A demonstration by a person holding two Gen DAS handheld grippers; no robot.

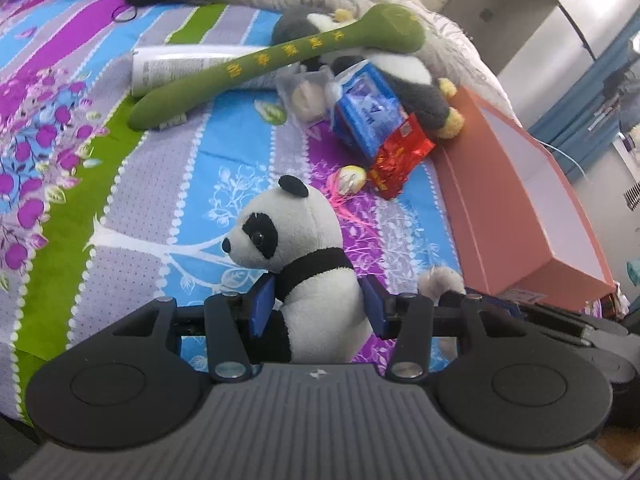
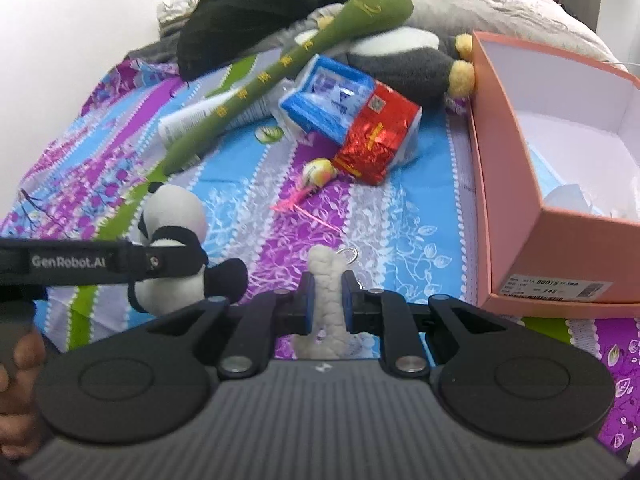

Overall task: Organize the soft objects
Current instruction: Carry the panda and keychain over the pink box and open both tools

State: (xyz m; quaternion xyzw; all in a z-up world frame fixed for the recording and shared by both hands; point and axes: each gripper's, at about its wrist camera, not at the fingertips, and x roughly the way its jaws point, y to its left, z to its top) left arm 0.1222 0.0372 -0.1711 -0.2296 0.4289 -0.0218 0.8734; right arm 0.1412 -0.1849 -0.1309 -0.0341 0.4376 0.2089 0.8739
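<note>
Tongs first: my left tongs (image 1: 316, 308) stand about half open, yet the blue pads press on both sides of the panda plush (image 1: 308, 256), so I hold it at its body, upright, head turned to the left. My right tongs (image 2: 327, 300) are almost shut on a small white fluffy toy (image 2: 326, 300) that stands upright between the pads, a key ring behind it.

The move turns, I judge, on the pink box (image 2: 552, 216): it is open and lies to the right of both tongs, its long axis running from near to far. My right hand is nearer to it, so the white toy can go first.

On the left tool's strap (image 2: 72, 262) I read "GenRobot.AI". The label on the box's near end shows "80015" and "245". Farther on the bed (image 1: 168, 168) lies a long green plush (image 1: 256, 64), from near left to far right, with yellow characters that I cannot read.
</note>
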